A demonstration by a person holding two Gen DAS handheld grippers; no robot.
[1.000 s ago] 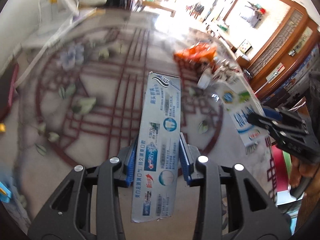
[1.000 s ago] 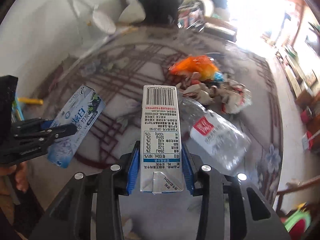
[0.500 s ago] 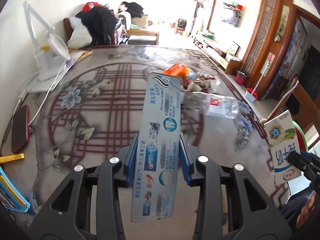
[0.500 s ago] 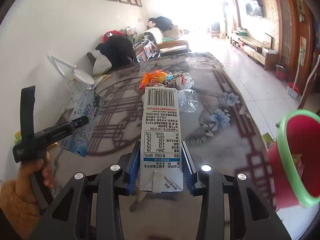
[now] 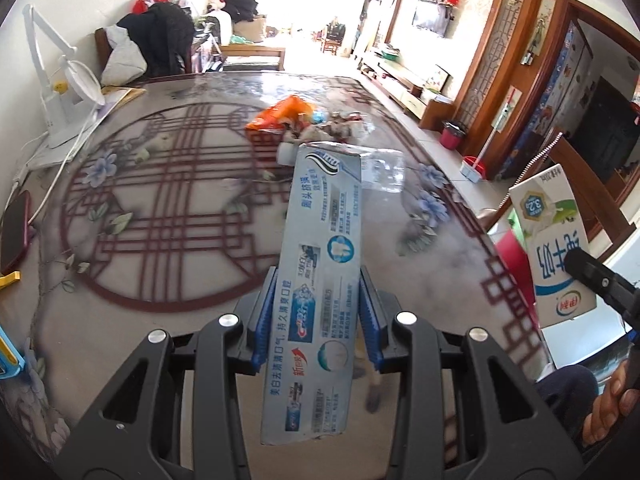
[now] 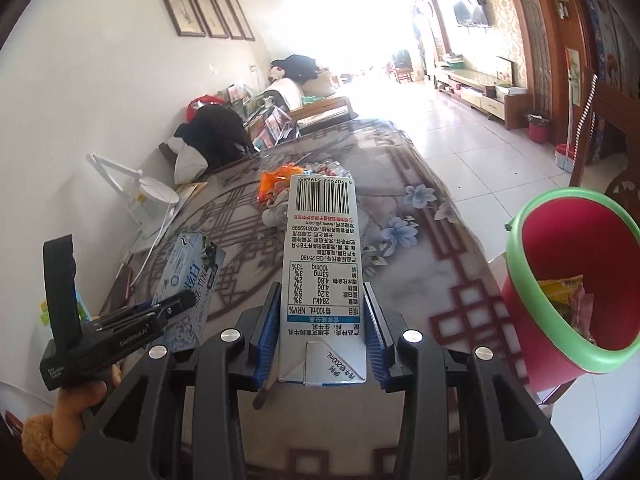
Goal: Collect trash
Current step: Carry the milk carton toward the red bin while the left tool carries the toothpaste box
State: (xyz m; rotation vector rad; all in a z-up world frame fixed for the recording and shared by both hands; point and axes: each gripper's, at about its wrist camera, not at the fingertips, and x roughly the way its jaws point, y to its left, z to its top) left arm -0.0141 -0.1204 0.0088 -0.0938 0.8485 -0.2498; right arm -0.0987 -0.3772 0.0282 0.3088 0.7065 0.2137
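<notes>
My left gripper [image 5: 318,316] is shut on a long blue-and-white toothpaste box [image 5: 320,264], held above the patterned table [image 5: 160,216]. My right gripper [image 6: 322,312] is shut on a white milk carton [image 6: 322,264] with its barcode end pointing away. The carton [image 5: 554,248] also shows at the right edge of the left wrist view, and the toothpaste box [image 6: 192,280] at the left of the right wrist view. A red bin with a green rim [image 6: 572,280] stands off the table's right edge, with wrappers inside. A pile of trash [image 5: 304,120] and a clear plastic bottle [image 5: 384,168] lie farther along the table.
A white desk lamp [image 5: 60,92] and its cable sit at the table's left side, with a dark red phone [image 5: 14,232] near the left edge. A chair with clothes [image 5: 156,40] stands beyond the far end. Tiled floor [image 6: 480,152] runs along the right.
Both grippers have drawn back from the trash pile and lifted with their boxes. The right gripper has swung right, bringing the red bin into view and closer.
</notes>
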